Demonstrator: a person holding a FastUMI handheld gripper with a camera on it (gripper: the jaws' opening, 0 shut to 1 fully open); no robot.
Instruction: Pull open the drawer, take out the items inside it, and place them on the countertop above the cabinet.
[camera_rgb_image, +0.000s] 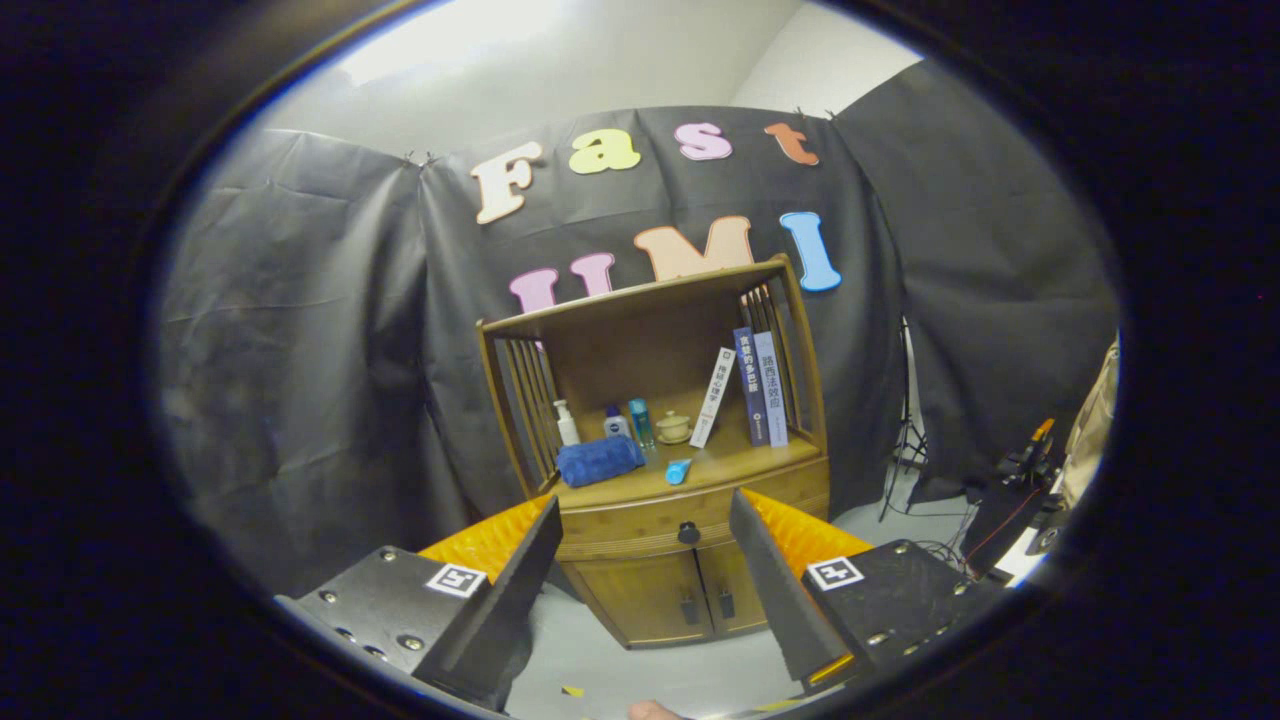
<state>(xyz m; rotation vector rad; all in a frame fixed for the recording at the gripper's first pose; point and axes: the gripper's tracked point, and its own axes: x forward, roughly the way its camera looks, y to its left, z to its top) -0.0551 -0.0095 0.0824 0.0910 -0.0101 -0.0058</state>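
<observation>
A wooden cabinet (655, 470) stands well beyond my fingers against the black cloth wall. Its drawer (640, 525) looks shut, with a dark round knob (688, 533) on its front. The countertop (715, 465) above the drawer carries a rolled blue towel (598, 460), a small blue item (678, 470), some bottles (600, 422) and a small cup (674, 427). My gripper (645, 600) is open, its two dark fingers spread wide with nothing between them. The cabinet's lower part shows in the gap between the fingers.
Three books (750, 390) lean at the right end of the shelf space. Two small doors (680, 595) sit under the drawer. A tripod (905, 440) and dark gear with cables (1020, 490) stand to the right of the cabinet. Grey floor (660, 670) lies between me and the cabinet.
</observation>
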